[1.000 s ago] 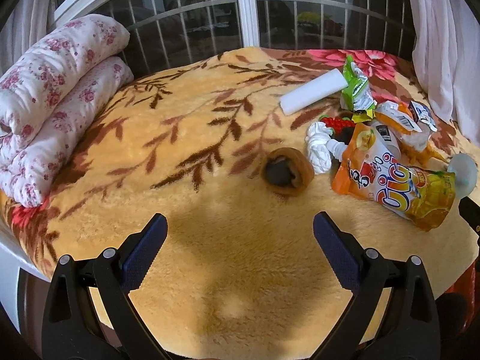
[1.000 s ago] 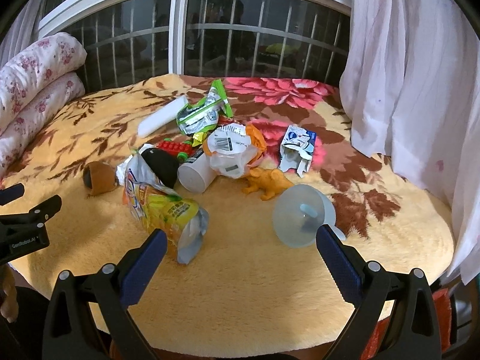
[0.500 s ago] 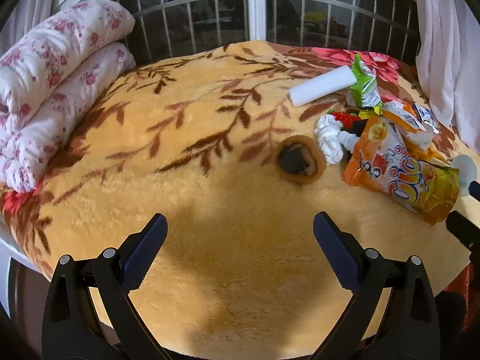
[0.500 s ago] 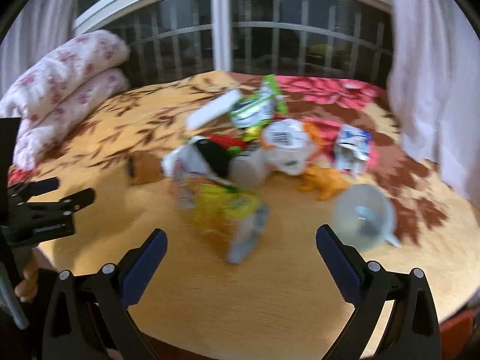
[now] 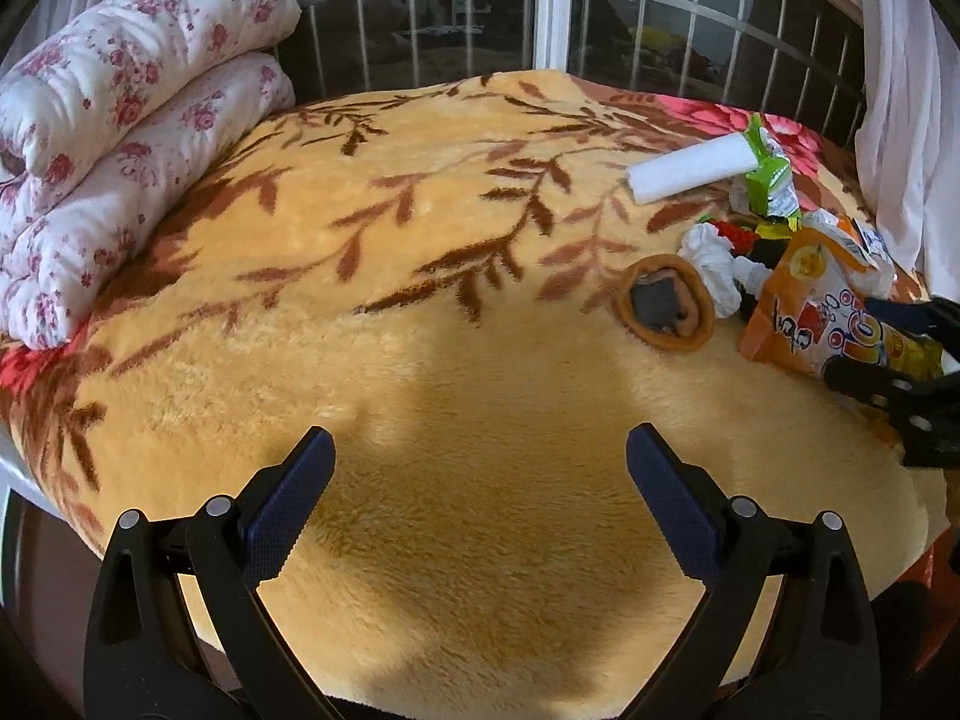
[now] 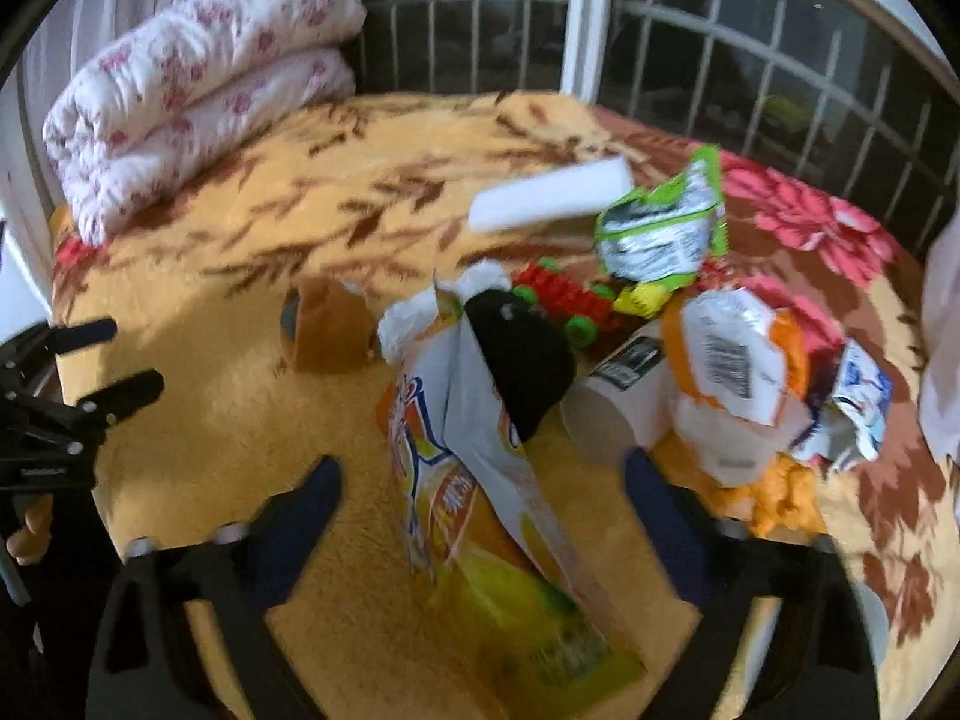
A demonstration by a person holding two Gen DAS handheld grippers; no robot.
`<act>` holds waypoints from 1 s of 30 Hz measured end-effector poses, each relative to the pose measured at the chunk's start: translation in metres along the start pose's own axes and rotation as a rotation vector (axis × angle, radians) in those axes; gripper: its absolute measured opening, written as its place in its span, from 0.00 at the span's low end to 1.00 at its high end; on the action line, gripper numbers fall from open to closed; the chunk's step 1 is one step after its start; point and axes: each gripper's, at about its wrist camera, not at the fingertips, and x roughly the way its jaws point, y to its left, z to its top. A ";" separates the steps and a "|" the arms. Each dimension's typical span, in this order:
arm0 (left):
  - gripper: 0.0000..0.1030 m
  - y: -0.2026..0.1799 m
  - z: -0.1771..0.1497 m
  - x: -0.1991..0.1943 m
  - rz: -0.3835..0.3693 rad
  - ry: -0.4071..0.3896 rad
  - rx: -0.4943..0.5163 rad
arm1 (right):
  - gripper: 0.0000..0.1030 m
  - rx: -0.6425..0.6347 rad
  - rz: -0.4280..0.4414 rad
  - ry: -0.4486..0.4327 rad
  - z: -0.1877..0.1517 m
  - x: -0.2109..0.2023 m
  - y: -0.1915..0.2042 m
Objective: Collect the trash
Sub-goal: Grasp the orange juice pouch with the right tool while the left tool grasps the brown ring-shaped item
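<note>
A pile of trash lies on a yellow leaf-patterned blanket (image 5: 420,276). A large orange and yellow snack bag (image 6: 480,480) lies between the open jaws of my right gripper (image 6: 483,474); it also shows in the left wrist view (image 5: 816,312). Behind it are a green wrapper (image 6: 660,228), an orange and white wrapper (image 6: 738,354), a paper cup (image 6: 612,402) on its side and a brown tape roll (image 6: 327,324). My left gripper (image 5: 480,462) is open and empty over bare blanket, left of the pile.
A folded floral quilt (image 5: 120,138) lies at the left. A white foam roll (image 5: 690,168), a red and green toy (image 6: 564,294), an orange toy dinosaur (image 6: 780,492) and crumpled tissue (image 5: 714,264) sit among the trash. A barred window (image 5: 552,6) and curtain (image 5: 906,90) stand behind.
My right gripper has moved forward and left, so the snack bag now lies between its jaws. My left gripper has shifted slightly left and stays open.
</note>
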 end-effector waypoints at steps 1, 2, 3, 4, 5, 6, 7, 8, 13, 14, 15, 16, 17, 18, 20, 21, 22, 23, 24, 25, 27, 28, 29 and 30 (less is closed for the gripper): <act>0.92 -0.001 0.001 0.001 -0.006 0.003 0.003 | 0.65 -0.009 0.000 0.027 0.000 0.005 0.001; 0.92 -0.002 0.001 0.002 -0.010 0.005 0.005 | 0.57 -0.020 0.030 0.063 -0.001 0.012 0.004; 0.92 -0.003 0.002 0.003 -0.014 0.007 0.007 | 0.52 -0.024 0.048 0.076 -0.002 0.015 0.005; 0.92 -0.003 0.002 0.003 -0.018 0.007 0.008 | 0.45 -0.027 0.064 0.081 -0.003 0.017 0.008; 0.92 -0.004 0.002 0.003 -0.023 0.008 0.009 | 0.41 -0.026 0.072 0.078 -0.003 0.016 0.009; 0.92 -0.005 0.002 0.003 -0.026 0.008 0.009 | 0.38 -0.019 0.073 0.076 -0.004 0.015 0.009; 0.92 -0.006 0.003 0.003 -0.033 0.010 0.011 | 0.35 -0.003 0.080 0.072 -0.006 0.012 0.010; 0.92 -0.008 0.003 0.003 -0.039 0.012 0.014 | 0.35 0.001 0.071 0.060 -0.007 0.008 0.010; 0.92 -0.021 0.008 0.004 -0.064 0.015 0.045 | 0.34 0.137 0.127 -0.081 -0.024 -0.038 -0.003; 0.92 -0.025 0.010 0.004 -0.068 0.018 0.055 | 0.34 0.157 0.129 -0.104 -0.029 -0.047 -0.006; 0.92 -0.029 0.013 0.005 -0.069 0.018 0.062 | 0.35 0.185 0.129 -0.139 -0.036 -0.059 -0.008; 0.92 -0.036 0.017 0.007 -0.068 0.016 0.075 | 0.35 0.209 0.134 -0.163 -0.043 -0.067 -0.010; 0.92 -0.042 0.020 0.008 -0.070 0.015 0.086 | 0.35 0.229 0.139 -0.178 -0.049 -0.075 -0.012; 0.92 -0.045 0.023 0.009 -0.072 0.015 0.093 | 0.35 0.256 0.138 -0.193 -0.056 -0.082 -0.015; 0.92 -0.058 0.030 0.014 -0.074 0.015 0.114 | 0.35 0.295 0.121 -0.209 -0.070 -0.093 -0.021; 0.92 -0.063 0.033 0.016 -0.073 0.015 0.124 | 0.35 0.309 0.110 -0.213 -0.076 -0.096 -0.023; 0.92 -0.069 0.036 0.019 -0.072 0.012 0.134 | 0.35 0.327 0.096 -0.214 -0.083 -0.099 -0.025; 0.92 -0.074 0.040 0.023 -0.069 0.010 0.143 | 0.35 0.339 0.090 -0.211 -0.088 -0.100 -0.027; 0.92 -0.078 0.044 0.028 -0.060 0.013 0.153 | 0.36 0.346 0.088 -0.208 -0.092 -0.100 -0.028; 0.92 -0.080 0.046 0.032 -0.055 0.016 0.159 | 0.36 0.359 0.088 -0.204 -0.097 -0.100 -0.030; 0.92 -0.084 0.052 0.043 -0.052 0.028 0.174 | 0.36 0.373 0.092 -0.197 -0.104 -0.098 -0.031; 0.92 -0.084 0.054 0.047 -0.046 0.034 0.181 | 0.36 0.379 0.096 -0.195 -0.107 -0.097 -0.031; 0.92 -0.085 0.056 0.051 -0.041 0.039 0.189 | 0.36 0.384 0.104 -0.194 -0.109 -0.096 -0.031; 0.92 -0.085 0.057 0.055 -0.041 0.046 0.197 | 0.36 0.389 0.115 -0.194 -0.110 -0.095 -0.032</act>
